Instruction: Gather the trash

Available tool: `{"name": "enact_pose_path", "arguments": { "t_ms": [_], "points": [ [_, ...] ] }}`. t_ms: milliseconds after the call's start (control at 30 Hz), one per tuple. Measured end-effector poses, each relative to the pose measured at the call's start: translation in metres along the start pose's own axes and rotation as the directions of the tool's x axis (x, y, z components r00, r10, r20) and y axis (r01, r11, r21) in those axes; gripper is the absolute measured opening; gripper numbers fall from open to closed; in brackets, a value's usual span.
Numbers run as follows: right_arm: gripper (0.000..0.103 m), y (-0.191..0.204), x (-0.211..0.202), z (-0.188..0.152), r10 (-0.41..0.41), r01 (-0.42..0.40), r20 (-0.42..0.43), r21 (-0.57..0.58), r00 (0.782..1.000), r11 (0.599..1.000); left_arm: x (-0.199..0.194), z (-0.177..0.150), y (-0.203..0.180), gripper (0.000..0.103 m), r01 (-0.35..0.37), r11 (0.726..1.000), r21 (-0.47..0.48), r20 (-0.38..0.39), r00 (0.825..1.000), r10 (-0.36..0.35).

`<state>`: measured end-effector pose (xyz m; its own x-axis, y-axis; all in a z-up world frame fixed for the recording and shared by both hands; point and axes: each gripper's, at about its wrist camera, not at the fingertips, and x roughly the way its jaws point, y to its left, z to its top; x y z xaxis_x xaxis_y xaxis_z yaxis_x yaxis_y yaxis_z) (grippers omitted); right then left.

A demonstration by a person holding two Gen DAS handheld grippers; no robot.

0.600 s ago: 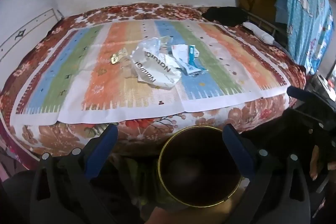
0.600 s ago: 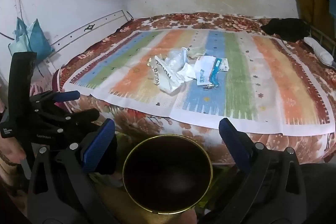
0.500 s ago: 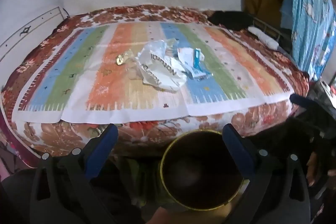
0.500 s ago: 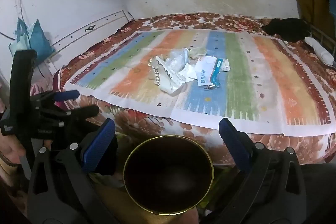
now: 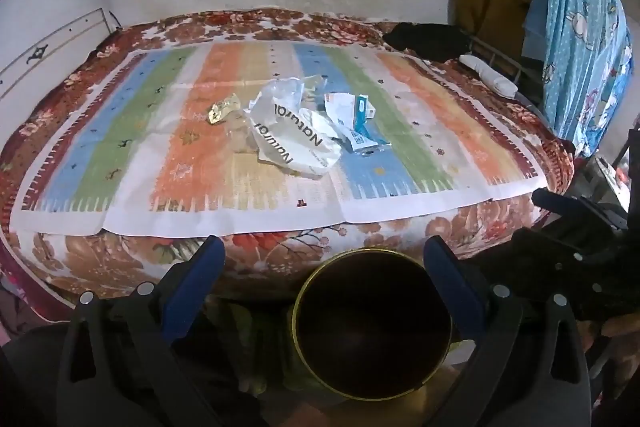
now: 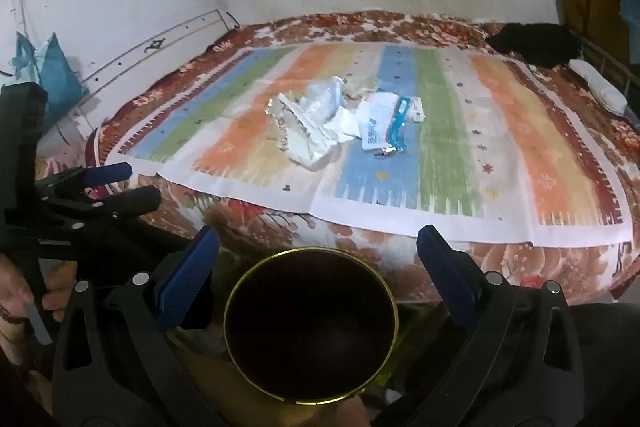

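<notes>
A pile of trash lies mid-bed on a striped mat [image 5: 240, 195]: a crumpled white "Natural" bag [image 5: 294, 141] [image 6: 308, 131], a white-and-blue packet [image 5: 358, 125] [image 6: 386, 123] and a small gold wrapper [image 5: 224, 109]. A dark round bin with a gold rim [image 5: 372, 323] [image 6: 310, 325] stands on the floor in front of the bed, below both grippers. My left gripper [image 5: 324, 259] is open and empty, well short of the trash. My right gripper [image 6: 318, 247] is open and empty too, beside the left one [image 6: 100, 187].
The bed has a floral cover [image 5: 120, 259]. Black cloth [image 5: 428, 37] and a white roll [image 5: 488, 75] lie at its far right. A blue curtain [image 5: 584, 27] hangs on the right. A teal bag [image 6: 52, 75] hangs by the left wall.
The left wrist view has shifted slightly, so the bed and trash sit a little lower and further right. The right gripper has barely moved. Both stay open.
</notes>
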<state>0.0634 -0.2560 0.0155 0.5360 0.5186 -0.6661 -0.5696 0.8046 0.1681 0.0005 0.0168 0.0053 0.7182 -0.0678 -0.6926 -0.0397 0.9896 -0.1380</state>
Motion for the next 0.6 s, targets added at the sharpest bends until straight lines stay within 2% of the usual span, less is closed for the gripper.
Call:
{"name": "enact_pose_path", "arguments": {
  "t_ms": [100, 367, 600],
  "points": [
    [0.094, 0.0029, 0.0003, -0.0003, -0.007, 0.006, -0.008, -0.020, 1.000, 1.000, 0.0005, -0.0001, -0.0017, 0.097, 0.010, 1.000, -0.011, -0.004, 1.000, -0.010],
    [0.094, -0.0010, 0.0011, 0.0002, 0.016, -0.016, -0.013, -0.004, 1.000, 1.000, 0.0005, -0.0024, -0.0026, 0.097, -0.026, 0.999, -0.021, 0.007, 1.000, 0.026],
    [0.094, -0.0023, 0.0007, 0.0000, 0.019, -0.019, -0.011, 0.000, 1.000, 1.000, -0.0029, -0.0005, -0.0039, 0.097, -0.014, 1.000, -0.024, 0.012, 1.000, 0.014]
  ]
}}
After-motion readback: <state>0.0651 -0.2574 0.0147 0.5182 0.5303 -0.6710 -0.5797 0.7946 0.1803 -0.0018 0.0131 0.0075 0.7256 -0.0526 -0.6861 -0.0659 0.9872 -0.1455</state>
